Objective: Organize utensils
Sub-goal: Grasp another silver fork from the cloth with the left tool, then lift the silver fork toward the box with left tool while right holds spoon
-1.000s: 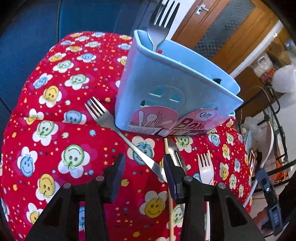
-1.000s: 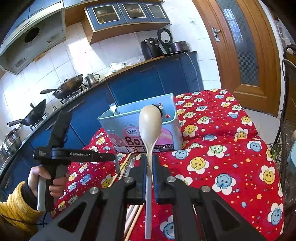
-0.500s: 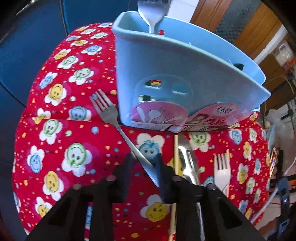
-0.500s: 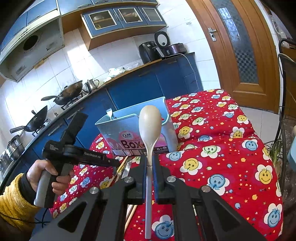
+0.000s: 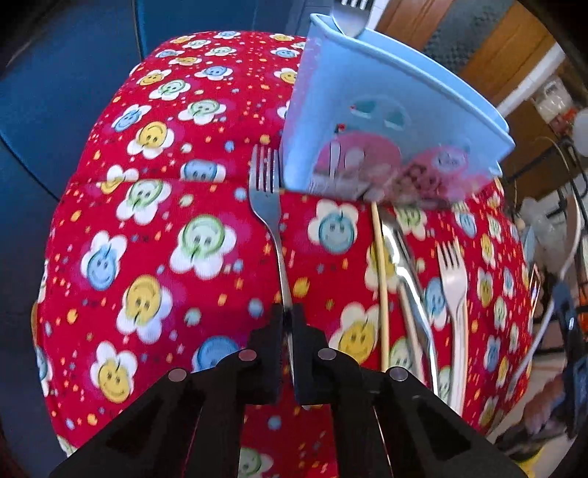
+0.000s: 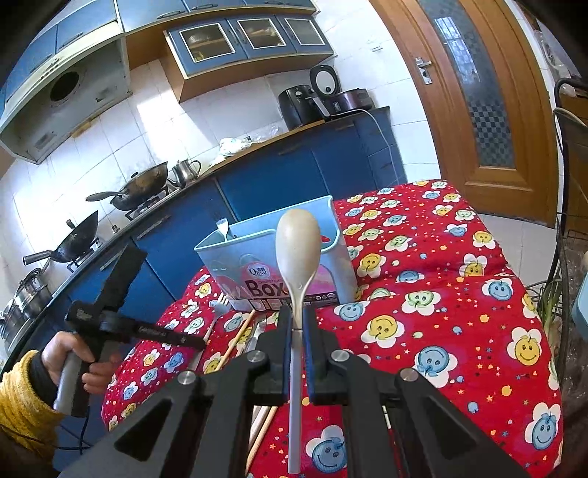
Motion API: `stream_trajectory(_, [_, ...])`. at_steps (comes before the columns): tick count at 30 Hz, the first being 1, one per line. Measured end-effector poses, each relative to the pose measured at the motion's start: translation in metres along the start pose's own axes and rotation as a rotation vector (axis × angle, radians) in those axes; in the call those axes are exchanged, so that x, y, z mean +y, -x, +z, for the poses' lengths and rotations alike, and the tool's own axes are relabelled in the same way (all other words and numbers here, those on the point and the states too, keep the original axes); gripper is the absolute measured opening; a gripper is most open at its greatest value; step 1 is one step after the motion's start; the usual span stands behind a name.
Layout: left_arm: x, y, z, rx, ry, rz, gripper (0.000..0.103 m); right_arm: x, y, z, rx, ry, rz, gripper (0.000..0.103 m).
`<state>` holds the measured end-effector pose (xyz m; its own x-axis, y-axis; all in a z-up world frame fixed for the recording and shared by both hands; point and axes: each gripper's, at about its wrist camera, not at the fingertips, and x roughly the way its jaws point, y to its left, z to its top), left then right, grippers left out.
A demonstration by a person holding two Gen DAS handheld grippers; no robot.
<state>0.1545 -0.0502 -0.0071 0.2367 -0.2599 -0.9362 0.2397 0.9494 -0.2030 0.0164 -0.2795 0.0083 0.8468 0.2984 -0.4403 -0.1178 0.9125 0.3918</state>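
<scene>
My left gripper (image 5: 288, 316) is shut on the handle of a metal fork (image 5: 266, 195), whose tines point at the light blue utensil box (image 5: 386, 121). The box stands on the red smiley tablecloth (image 5: 147, 239) and holds another fork (image 5: 351, 14). My right gripper (image 6: 298, 323) is shut on a cream plastic spoon (image 6: 298, 250), held upright in front of the box (image 6: 257, 250). A white plastic fork (image 5: 454, 279), a metal utensil (image 5: 408, 264) and a chopstick (image 5: 380, 272) lie on the cloth right of the held fork.
Blue cabinets (image 6: 279, 180) run behind the table, with woks (image 6: 136, 187) on a stove. A wooden door (image 6: 474, 95) is at the right. A wire rack (image 6: 566, 228) stands off the table's right edge. The left gripper also shows in the right wrist view (image 6: 110, 323).
My left gripper has closed on the metal fork's handle and the fork now points straight ahead. The right gripper has kept the spoon and risen slightly.
</scene>
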Motion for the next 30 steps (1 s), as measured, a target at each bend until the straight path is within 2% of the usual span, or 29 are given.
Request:
stream_trajectory(5, [0.01, 0.011, -0.021, 0.026, -0.016, -0.005, 0.004, 0.003, 0.0, 0.0, 0.002, 0.006, 0.002, 0.008])
stream_trajectory(7, [0.011, 0.015, -0.029, 0.027, -0.034, 0.017, 0.004, 0.004, 0.0, 0.001, 0.002, 0.012, 0.003, 0.008])
stream_trajectory(11, [0.016, 0.025, -0.031, 0.017, -0.053, -0.022, 0.005, 0.005, 0.0, 0.001, 0.003, 0.013, 0.002, 0.008])
stream_trajectory(16, [0.015, 0.026, -0.013, -0.002, -0.071, -0.043, 0.017, 0.006, -0.001, 0.001, 0.006, 0.018, 0.001, 0.008])
stream_trajectory(23, [0.016, -0.008, 0.016, 0.068, -0.014, -0.059, 0.017, 0.005, -0.002, 0.002, 0.009, 0.016, -0.002, 0.008])
stream_trajectory(30, [0.023, -0.012, 0.024, 0.114, -0.017, -0.095, 0.016, -0.003, -0.005, 0.001, 0.017, 0.0, -0.01, 0.008])
